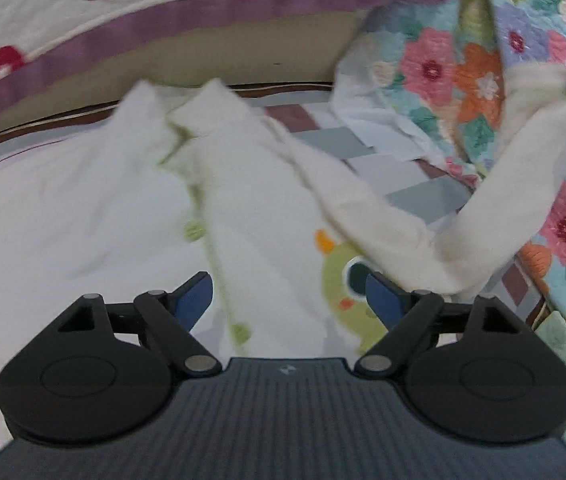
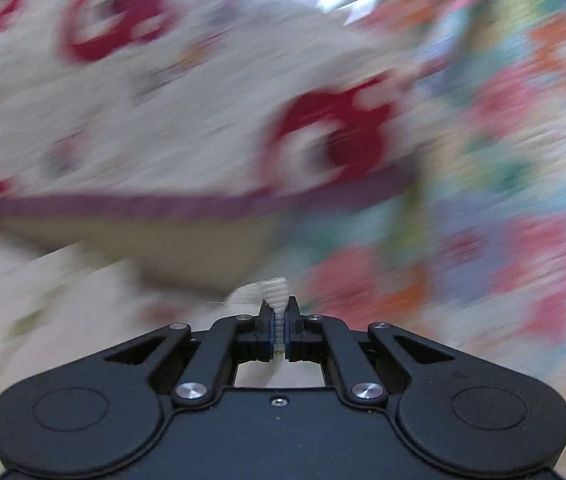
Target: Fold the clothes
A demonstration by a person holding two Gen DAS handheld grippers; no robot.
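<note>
A cream baby top (image 1: 243,184) with a green placket and a green cartoon patch (image 1: 347,300) is being kept spread, front up, on the bed. All places below are being given relative to this top.

Over its lower hem, the left gripper (image 1: 289,300) is being held with jaws wide apart and nothing between them. Right of the top's body, 1 sleeve (image 1: 483,208) is being lifted clear of the bed, its ribbed cuff (image 2: 273,294) being pinched tight between the closed pads of the right gripper (image 2: 279,330). The right wrist view is heavily blurred, so fast travel is being suggested.

By judgement, the sleeve fold is in hand: the raised sleeve is likely being carried inward, and the next move calls for laying it flat across the chest without dragging the body out of shape.

Behind the top, a strawberry-print blanket with a purple border (image 1: 211,8) is being seen close by; to the right, a floral quilt (image 1: 443,68) is crowding the checked sheet (image 1: 395,168). Open room is being left mainly to the left.
</note>
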